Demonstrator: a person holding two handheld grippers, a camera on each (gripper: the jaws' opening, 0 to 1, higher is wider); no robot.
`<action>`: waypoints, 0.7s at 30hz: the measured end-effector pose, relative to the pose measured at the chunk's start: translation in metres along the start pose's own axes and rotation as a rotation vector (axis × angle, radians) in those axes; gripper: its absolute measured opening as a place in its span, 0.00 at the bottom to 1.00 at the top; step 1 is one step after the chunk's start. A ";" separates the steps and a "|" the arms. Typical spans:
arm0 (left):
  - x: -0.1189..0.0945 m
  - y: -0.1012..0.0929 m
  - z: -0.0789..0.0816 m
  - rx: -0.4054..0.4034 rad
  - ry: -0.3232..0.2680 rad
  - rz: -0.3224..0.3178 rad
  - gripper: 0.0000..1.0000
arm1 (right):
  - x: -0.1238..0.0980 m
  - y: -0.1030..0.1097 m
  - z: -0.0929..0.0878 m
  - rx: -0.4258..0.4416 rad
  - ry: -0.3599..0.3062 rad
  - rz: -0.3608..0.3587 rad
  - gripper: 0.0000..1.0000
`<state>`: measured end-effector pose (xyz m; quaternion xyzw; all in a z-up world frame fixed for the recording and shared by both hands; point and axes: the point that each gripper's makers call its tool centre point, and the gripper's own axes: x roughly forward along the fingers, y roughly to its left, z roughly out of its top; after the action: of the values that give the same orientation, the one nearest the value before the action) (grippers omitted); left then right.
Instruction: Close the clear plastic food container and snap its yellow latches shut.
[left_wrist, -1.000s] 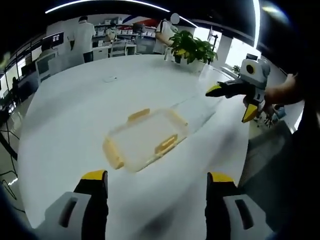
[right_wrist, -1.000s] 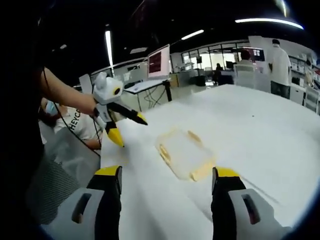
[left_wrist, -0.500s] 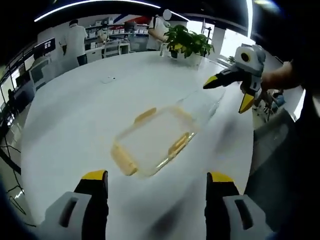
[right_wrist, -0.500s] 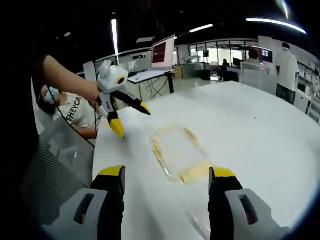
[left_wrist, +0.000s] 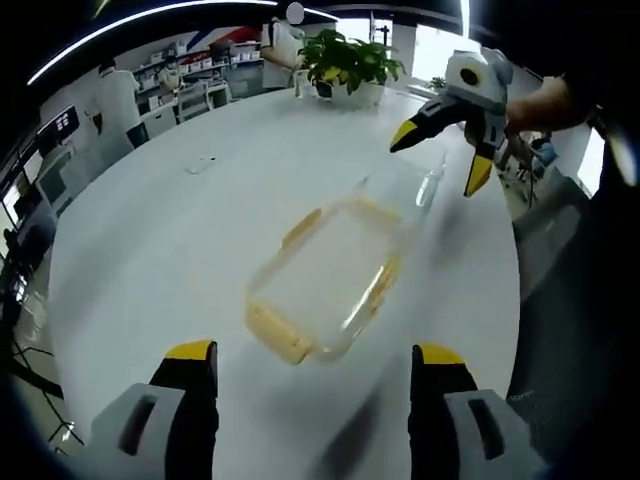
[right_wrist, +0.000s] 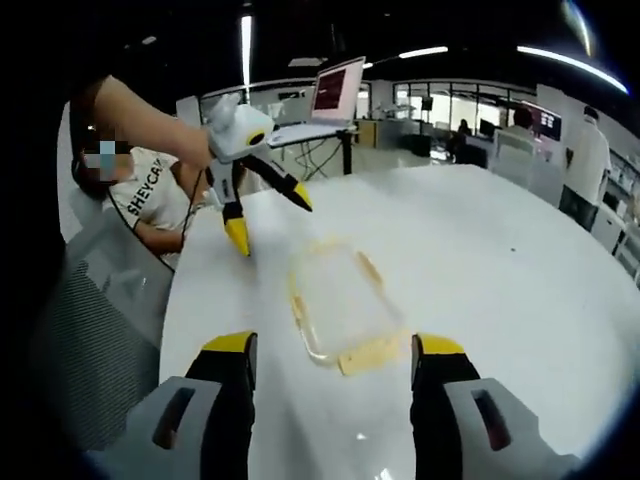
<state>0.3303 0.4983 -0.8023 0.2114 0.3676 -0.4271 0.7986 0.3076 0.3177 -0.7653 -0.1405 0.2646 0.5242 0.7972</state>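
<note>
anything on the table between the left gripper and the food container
No: in the left gripper view, only bare white table lies between the left gripper and the clear food container.

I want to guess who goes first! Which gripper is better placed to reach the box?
Probably left: the clear container lies just ahead of the left gripper. The right gripper hovers beyond its far end.

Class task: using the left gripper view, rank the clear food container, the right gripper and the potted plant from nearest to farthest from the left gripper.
1. Clear food container: on the white table, just ahead of the left gripper.
2. Right gripper: held above the table's right side, beyond the container.
3. Potted plant: at the table's far edge.
</note>
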 end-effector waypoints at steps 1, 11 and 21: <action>0.001 0.000 0.000 0.007 0.002 -0.004 0.75 | 0.001 -0.002 -0.001 -0.002 0.006 0.000 0.60; 0.017 0.005 -0.004 0.077 0.062 -0.059 0.76 | 0.019 -0.021 0.000 -0.032 0.107 0.016 0.55; 0.028 0.009 -0.009 0.170 0.134 -0.116 0.74 | 0.034 -0.023 -0.014 -0.100 0.219 0.065 0.51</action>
<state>0.3446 0.4949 -0.8295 0.2849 0.3942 -0.4869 0.7255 0.3351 0.3272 -0.7970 -0.2277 0.3278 0.5438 0.7382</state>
